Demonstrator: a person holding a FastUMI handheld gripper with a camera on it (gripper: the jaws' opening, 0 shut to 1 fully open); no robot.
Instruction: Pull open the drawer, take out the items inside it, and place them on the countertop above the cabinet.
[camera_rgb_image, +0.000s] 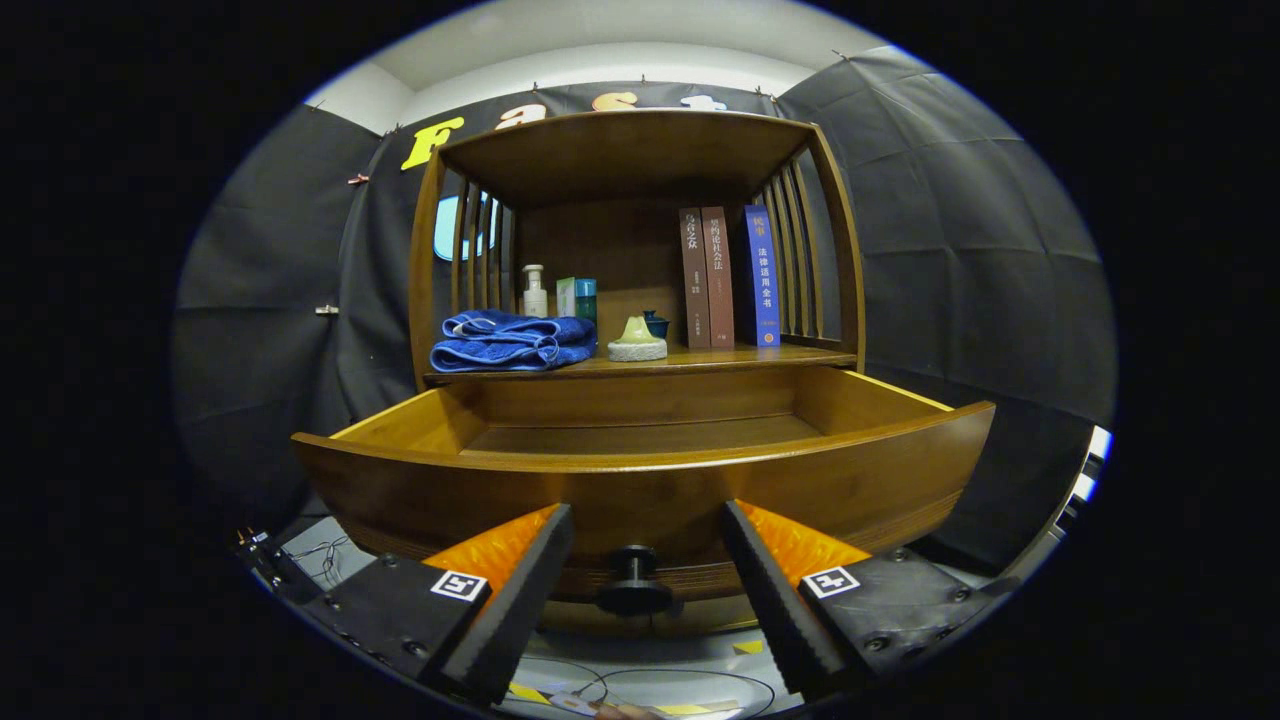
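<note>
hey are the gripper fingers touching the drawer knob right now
Apart. In the gripper view the gripper is open, and the knob on the drawer sits between the fingers with clear space on both sides.

At one o'clock beyond the gripper (647, 508), the tall blue hardback book (762, 275) is showing white Chinese characters, 法律适用全书, down its spine. The two brown books (706, 277) at its nine o'clock are carrying pale Chinese titles, too small to read surely. The gripper's fingers, standing spread apart, are each bearing a square black-and-white coded marker (459, 585).
</note>
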